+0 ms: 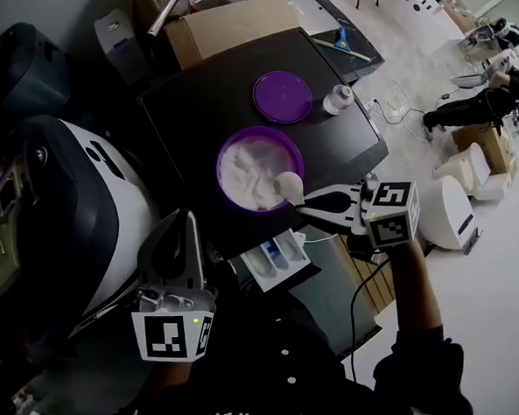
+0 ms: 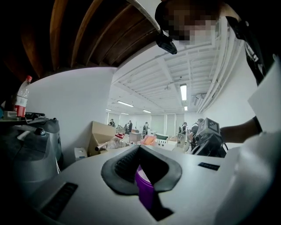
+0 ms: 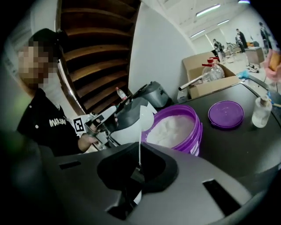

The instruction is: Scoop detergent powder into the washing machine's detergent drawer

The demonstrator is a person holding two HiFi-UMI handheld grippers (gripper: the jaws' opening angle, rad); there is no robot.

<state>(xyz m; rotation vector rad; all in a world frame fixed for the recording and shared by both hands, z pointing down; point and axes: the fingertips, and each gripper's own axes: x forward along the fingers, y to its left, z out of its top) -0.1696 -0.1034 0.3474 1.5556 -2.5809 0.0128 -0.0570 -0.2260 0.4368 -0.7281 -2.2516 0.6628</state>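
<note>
A purple tub point(image 1: 259, 169) of white powder stands open on the black table point(image 1: 192, 110), with its purple lid point(image 1: 282, 96) lying behind it. My right gripper point(image 1: 325, 203) is shut on the handle of a white scoop point(image 1: 288, 185), whose bowl hangs at the tub's near-right rim. In the right gripper view the scoop point(image 3: 145, 118) stands edge-on before the tub point(image 3: 175, 127). The open detergent drawer point(image 1: 276, 258) juts out just below the table edge. My left gripper point(image 1: 186, 224) hovers by the washing machine point(image 1: 76, 213), shut and holding nothing.
A small clear bottle point(image 1: 338, 98) stands beside the lid. An open cardboard box point(image 1: 231, 24) sits behind the table. A red-capped bottle point(image 2: 22, 99) stands on the machine at the left. White appliances point(image 1: 448, 208) and cables lie on the floor at the right.
</note>
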